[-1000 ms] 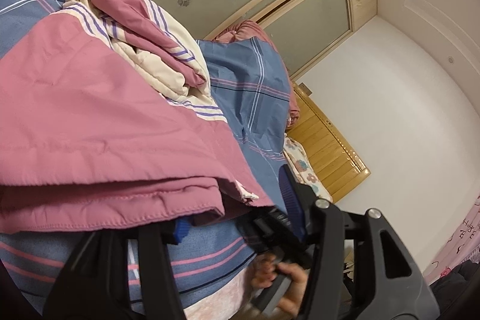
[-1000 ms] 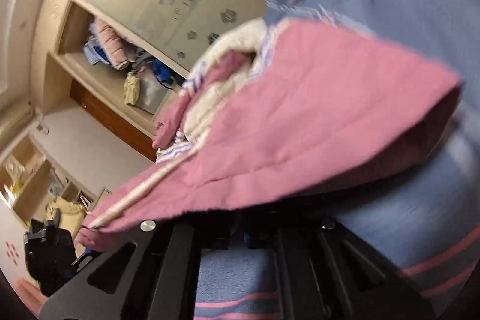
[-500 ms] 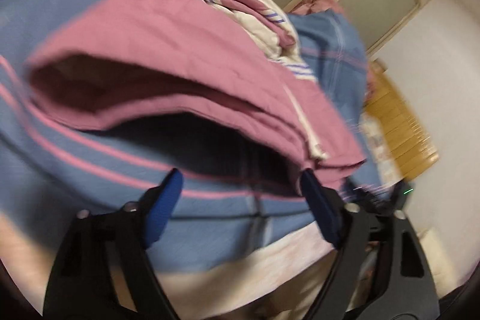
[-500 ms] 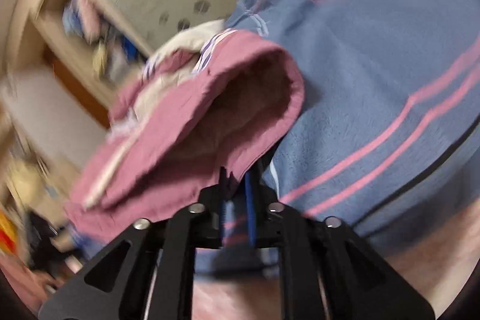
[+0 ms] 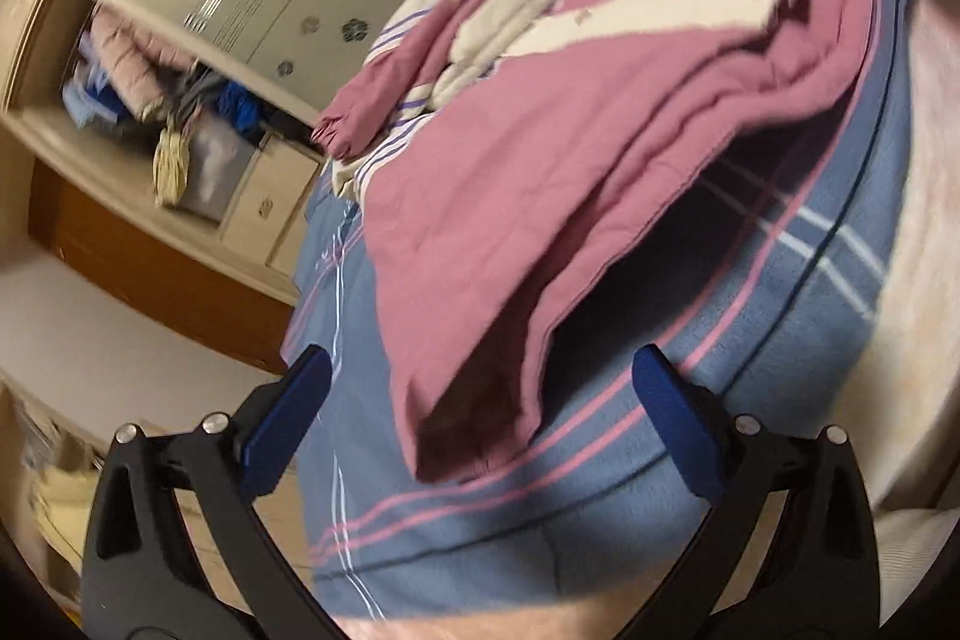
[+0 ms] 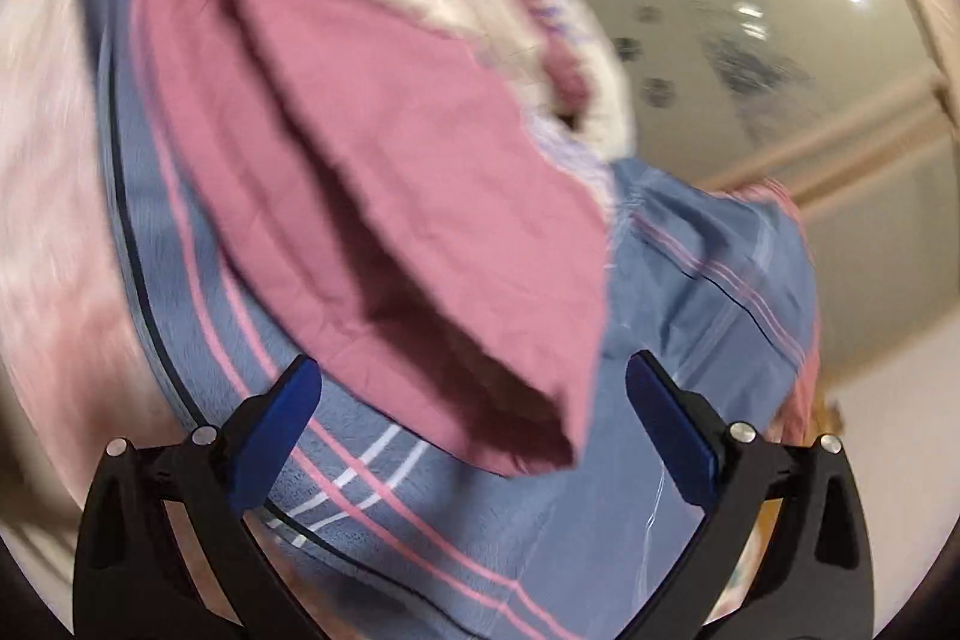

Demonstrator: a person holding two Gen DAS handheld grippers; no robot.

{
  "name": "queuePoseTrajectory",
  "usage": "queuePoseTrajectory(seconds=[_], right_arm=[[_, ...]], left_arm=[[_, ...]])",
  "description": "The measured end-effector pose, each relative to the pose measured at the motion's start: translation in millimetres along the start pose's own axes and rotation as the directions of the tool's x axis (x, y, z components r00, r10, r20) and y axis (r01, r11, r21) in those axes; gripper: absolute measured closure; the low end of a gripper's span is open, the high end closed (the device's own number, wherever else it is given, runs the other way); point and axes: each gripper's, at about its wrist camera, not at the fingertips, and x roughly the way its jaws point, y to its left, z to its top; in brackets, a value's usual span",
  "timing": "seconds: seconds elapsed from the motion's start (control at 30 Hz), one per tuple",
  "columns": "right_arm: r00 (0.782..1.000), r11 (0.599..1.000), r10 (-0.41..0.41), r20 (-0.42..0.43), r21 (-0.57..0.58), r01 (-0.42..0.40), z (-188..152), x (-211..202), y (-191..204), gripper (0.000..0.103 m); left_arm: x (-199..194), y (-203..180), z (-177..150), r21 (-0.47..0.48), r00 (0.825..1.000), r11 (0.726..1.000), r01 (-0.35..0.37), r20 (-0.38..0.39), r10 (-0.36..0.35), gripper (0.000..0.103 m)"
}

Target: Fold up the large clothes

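Left wrist camera looks along its fingers, close to the pink garment on the blue striped blanket, with the wardrobe behind at left. Right wrist camera faces the same garment and blanket equally near, wardrobe at right
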Motion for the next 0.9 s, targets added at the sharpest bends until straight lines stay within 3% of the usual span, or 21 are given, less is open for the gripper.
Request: queuePoseTrajectory(seconds=[0.13,0.27,0.37,0.43,0.47,0.5,0.57,0.63,0.7,0.8,0.9], right_arm=[[0.998,0.994,-0.05,0.038,-0.093,0.053,15.7,14.2,5.1,0.001],[0.992,0.99,-0.104,0.072,-0.084,0.11,30.5,23.2,-1.7,0.001],[0.983,0.984,-0.15,0.101,-0.079,0.158,42.4,26.3,2.1,0.001],[0.976,0.98,-0.17,0.132,-0.078,0.182,44.2,23.3,8.8,0.005],[0.975,0.981,-0.166,0.146,-0.075,0.179,44.6,20.8,9.6,0.018],[0.974,0.982,-0.164,0.156,-0.069,0.176,46.1,19.8,10.8,0.028],[0.98,0.987,-0.142,0.14,-0.06,0.151,48.2,22.3,12.7,0.072],[0.988,0.988,-0.117,0.104,-0.091,0.126,48.7,29.0,20.2,0.089],[0.986,0.982,-0.135,0.1,-0.118,0.146,46.9,31.7,27.8,0.093],[0.992,0.997,-0.081,0.099,0.011,0.08,48.2,26.1,8.9,0.095],[0.989,0.994,-0.076,0.126,0.091,0.065,49.7,16.8,-12.1,0.095]], left_arm=[[27.7,-14.5,18.9,0.05,0.999,0.998,-0.047,0.019,0.046,0.002],[37.8,-8.0,34.6,-0.041,0.994,0.996,-0.081,0.068,0.084,0.002],[44.6,-2.4,46.6,-0.105,0.994,0.993,-0.051,0.095,0.061,0.002],[44.3,-6.8,47.2,-0.103,0.993,0.993,-0.05,0.097,0.06,0.008],[42.2,-10.3,46.6,-0.101,0.993,0.993,-0.057,0.099,0.067,0.022],[44.1,-12.6,47.5,-0.094,0.993,0.994,-0.059,0.093,0.068,0.042],[49.8,-15.6,47.0,-0.079,0.998,0.996,-0.031,0.06,0.036,0.072],[47.1,-19.5,43.2,-0.074,0.999,0.997,-0.01,0.051,0.013,0.074],[46.6,-14.7,40.8,-0.114,0.999,0.993,0.019,0.048,-0.014,0.083],[43.1,-3.7,39.0,-0.172,0.998,0.984,0.04,0.062,-0.03,0.086],[41.0,-5.6,39.4,-0.131,0.998,0.991,0.011,0.064,-0.002,0.088]])
